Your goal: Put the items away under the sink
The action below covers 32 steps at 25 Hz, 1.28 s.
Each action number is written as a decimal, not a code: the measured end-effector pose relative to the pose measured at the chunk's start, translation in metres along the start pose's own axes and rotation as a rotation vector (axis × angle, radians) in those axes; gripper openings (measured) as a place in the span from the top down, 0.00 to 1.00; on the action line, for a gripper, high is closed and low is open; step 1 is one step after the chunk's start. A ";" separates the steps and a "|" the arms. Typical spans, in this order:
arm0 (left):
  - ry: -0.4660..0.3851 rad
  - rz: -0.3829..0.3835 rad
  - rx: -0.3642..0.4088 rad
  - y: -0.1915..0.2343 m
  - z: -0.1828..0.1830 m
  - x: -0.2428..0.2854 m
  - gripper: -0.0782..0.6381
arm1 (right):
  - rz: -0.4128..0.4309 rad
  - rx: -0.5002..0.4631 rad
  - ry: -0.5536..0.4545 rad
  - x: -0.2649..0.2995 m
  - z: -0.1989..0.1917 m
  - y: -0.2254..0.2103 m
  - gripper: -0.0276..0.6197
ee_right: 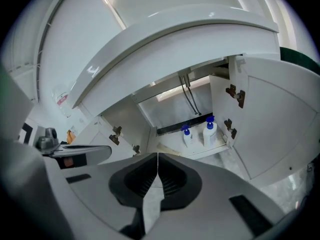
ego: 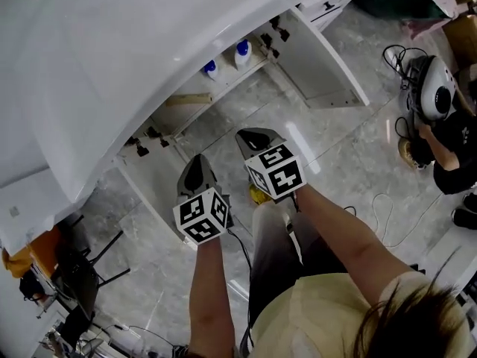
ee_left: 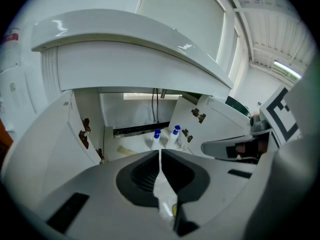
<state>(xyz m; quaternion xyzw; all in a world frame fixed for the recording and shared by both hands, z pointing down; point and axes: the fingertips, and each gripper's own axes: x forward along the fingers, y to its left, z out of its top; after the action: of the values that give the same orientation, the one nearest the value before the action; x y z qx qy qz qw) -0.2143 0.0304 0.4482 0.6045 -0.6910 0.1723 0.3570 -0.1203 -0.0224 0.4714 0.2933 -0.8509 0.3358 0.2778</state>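
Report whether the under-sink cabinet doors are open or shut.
Open: both doors stand swung outward, showing two blue-capped bottles upright inside.

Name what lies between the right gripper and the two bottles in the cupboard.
Only bare grey floor lies between the right gripper and the bottles, as the head view shows.

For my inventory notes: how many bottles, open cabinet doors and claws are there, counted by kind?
Blue-capped white pump bottles: 2
Open cabinet doors: 2
Claws, both shut: 2
Total: 6
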 end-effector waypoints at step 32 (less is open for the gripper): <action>-0.178 -0.080 -0.075 -0.048 0.056 -0.168 0.84 | 0.066 -0.128 -0.097 -0.166 0.069 0.075 0.92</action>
<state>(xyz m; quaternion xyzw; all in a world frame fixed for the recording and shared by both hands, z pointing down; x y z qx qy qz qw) -0.1816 0.1026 0.2828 0.6306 -0.7013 0.0776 0.3234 -0.0787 0.0239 0.2871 0.2628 -0.8923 0.2751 0.2430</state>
